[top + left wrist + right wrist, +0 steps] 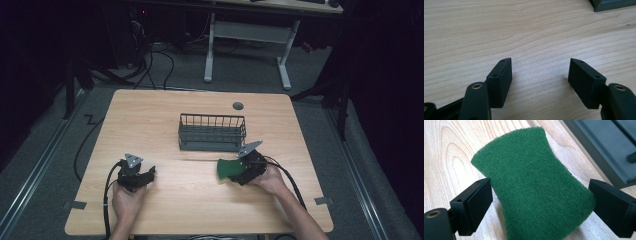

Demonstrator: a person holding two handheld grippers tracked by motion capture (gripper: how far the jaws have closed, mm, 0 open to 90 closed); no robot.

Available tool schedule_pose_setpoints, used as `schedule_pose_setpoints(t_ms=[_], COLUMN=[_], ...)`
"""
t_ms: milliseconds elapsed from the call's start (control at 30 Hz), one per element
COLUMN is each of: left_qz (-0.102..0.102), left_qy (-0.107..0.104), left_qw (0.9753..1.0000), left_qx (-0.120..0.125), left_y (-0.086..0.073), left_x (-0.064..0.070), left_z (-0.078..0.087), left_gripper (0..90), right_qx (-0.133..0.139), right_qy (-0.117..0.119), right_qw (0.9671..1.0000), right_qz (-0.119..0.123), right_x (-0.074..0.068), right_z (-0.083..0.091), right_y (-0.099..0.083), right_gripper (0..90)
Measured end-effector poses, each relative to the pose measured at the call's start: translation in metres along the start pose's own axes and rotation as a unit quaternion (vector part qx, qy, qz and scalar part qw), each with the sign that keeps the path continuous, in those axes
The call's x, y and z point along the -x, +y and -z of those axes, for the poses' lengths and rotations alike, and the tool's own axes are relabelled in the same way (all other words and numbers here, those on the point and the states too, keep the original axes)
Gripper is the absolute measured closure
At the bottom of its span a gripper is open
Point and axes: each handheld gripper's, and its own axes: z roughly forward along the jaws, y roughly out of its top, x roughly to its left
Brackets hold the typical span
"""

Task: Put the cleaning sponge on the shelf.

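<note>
My right gripper (540, 195) has its jaws spread to either side of a green scouring pad (534, 185); they flank the pad's waist closely, but I cannot tell whether either pad face touches it. In the high view the right gripper (239, 170) sits at the near right of the bench (150, 107), with the scouring pad (229, 169) projecting from it toward the centre. My left gripper (540, 75) is spread wide over bare wood grain, with nothing between its jaws; in the high view it (147, 175) lies at the near left, well apart from the right one. Just beyond the scouring pad stands a dark wire basket (212, 131), near the bench centre; its solid base edge (599, 152) runs beside the pad in the right gripper view. A small round grey disc (238, 105) sits at the far edge. I can read no brand, label or writing on any object. Cables (150, 65) lie on the floor behind, beneath a white-legged desk (247, 35).
</note>
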Motion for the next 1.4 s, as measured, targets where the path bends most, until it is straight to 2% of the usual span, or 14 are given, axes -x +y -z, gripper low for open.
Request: schedule_pose_setpoints(t_ms=[100,167,567,1133,1400], left_qz=[0.000,0.000,0.000,0.000,0.000], left_qy=[0.000,0.000,0.000,-0.001,-0.001], left_qw=[1.0000,1.0000,1.0000,1.0000,1.0000], left_qx=[0.000,0.000,0.000,0.000,0.000], left_y=[0.000,0.000,0.000,0.000,0.000], left_x=[0.000,0.000,0.000,0.000,0.000], left_z=[0.000,0.000,0.000,0.000,0.000], left_gripper=[36.4,36.4,36.5,36.5,36.4], right_qx=[-0.004,-0.013,-0.012,-0.002,0.020], right_qy=[-0.001,-0.019,-0.026,-0.024,-0.027], right_qw=[0.9999,0.9993,0.9989,0.9996,0.9994], right_qz=[0.011,0.030,0.036,0.017,0.000], right_x=[0.000,-0.004,-0.006,-0.005,-0.003], right_z=[0.000,-0.001,0.000,0.014,0.032], right_y=[0.000,-0.001,-0.001,0.001,0.001], right_gripper=[9.9,12.1,16.4,17.4,17.4])
